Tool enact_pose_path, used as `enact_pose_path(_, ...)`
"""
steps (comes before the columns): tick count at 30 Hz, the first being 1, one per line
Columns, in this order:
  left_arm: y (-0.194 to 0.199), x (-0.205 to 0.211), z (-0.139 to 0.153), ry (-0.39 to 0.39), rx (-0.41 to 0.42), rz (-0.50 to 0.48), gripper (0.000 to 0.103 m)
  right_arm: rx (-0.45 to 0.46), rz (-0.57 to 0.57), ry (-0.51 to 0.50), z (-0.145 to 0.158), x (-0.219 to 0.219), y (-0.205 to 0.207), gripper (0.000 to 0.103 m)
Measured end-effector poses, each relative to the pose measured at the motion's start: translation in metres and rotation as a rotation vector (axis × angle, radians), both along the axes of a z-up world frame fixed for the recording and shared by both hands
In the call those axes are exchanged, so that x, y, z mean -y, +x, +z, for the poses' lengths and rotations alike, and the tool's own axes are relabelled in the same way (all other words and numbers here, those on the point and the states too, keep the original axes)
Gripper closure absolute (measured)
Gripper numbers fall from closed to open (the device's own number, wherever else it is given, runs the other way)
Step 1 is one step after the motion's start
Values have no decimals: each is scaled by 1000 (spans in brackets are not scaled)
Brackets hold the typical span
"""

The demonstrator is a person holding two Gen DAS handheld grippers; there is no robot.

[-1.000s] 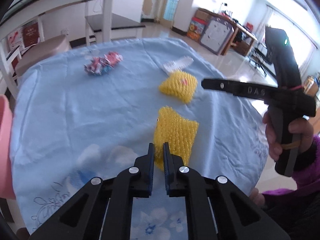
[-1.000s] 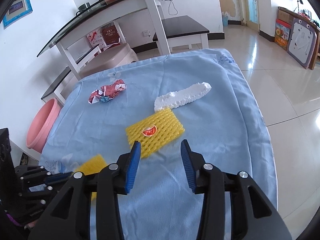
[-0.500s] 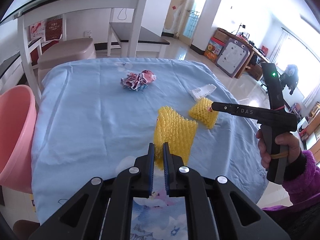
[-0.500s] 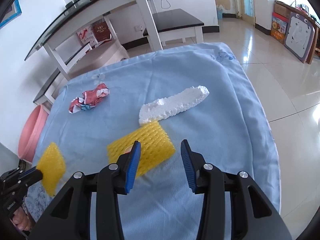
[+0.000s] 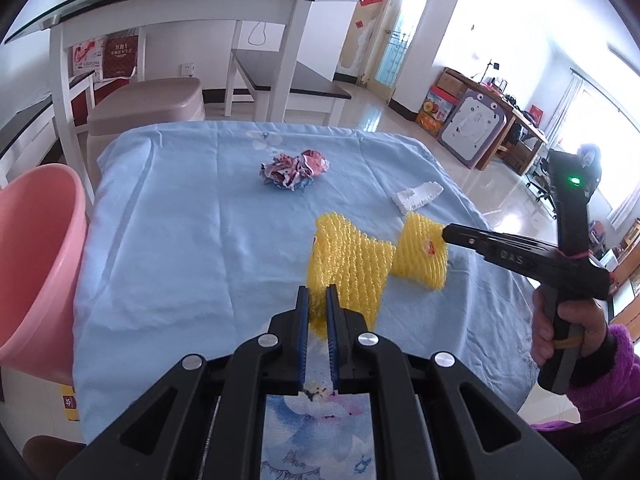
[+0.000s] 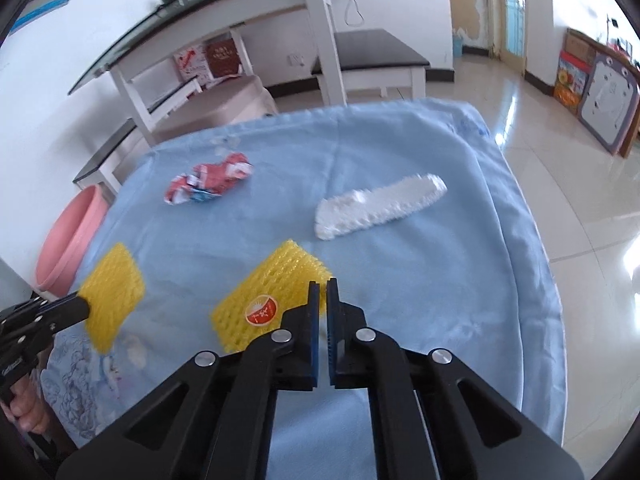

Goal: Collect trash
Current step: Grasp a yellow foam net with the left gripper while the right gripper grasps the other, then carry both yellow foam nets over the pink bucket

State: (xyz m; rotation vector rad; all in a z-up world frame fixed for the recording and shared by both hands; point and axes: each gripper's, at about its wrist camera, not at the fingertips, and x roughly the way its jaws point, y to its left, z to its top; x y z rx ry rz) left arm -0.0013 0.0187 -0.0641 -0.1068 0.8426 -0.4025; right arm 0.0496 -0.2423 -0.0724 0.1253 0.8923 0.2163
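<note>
Item: trash pickup, mid-step. My left gripper (image 5: pixel 317 304) pinches one yellow foam net (image 5: pixel 347 266) above the worktop (image 5: pixel 192 240); my right gripper (image 6: pixel 323 300) pinches the sticker-marked net (image 6: pixel 272 304) nearby. Next, I judge: carry both left to the pink basin (image 5: pixel 36 256).

Glass-topped white desk (image 5: pixel 180 4) stands behind a dark bench (image 6: pixel 376 58).

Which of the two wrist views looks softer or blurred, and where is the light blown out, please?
Right wrist view: slightly smeared, the crumpled wrapper and far table edge soft. Left wrist view: crisper, but the window at right is overexposed. Both bend straight lines toward the dark round rim.
</note>
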Motion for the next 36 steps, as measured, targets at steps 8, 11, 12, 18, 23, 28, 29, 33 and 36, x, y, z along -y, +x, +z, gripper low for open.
enact_pose_path(8, -4, -17, 11, -20, 42, 55, 96, 108, 33, 7, 38, -10, -19, 100)
enact_pose_path(11, -5, -25, 16, -32, 60, 84, 96, 150, 50, 22, 54, -16, -24, 100)
enact_pose_path(12, -5, -27, 18, -34, 67, 94, 96, 165, 60, 23, 60, -20, -25, 100)
enact_pose_path(18, -10, -49, 32, -44, 121, 193, 96, 238, 118, 20, 84, -47, -24, 100)
enact_pose_path(23, -14, -75, 45, -52, 162, 300, 96, 275, 178, 23, 97, -79, -19, 100)
enact_pose_path(28, -17, -101, 52, -64, 180, 392, 96, 300, 242, 31, 107, -116, -10, 100)
enact_pose_path(29, -18, -109, 53, -64, 184, 412, 96, 306, 260, 33, 110, -125, -7, 100)
enact_pose_path(33, -22, -132, 57, -69, 189, 483, 96, 317, 314, 52, 116, -159, 2, 100)
enact_pose_path(36, -24, -149, 58, -70, 194, 534, 96, 319, 354, 69, 118, -185, 8, 100)
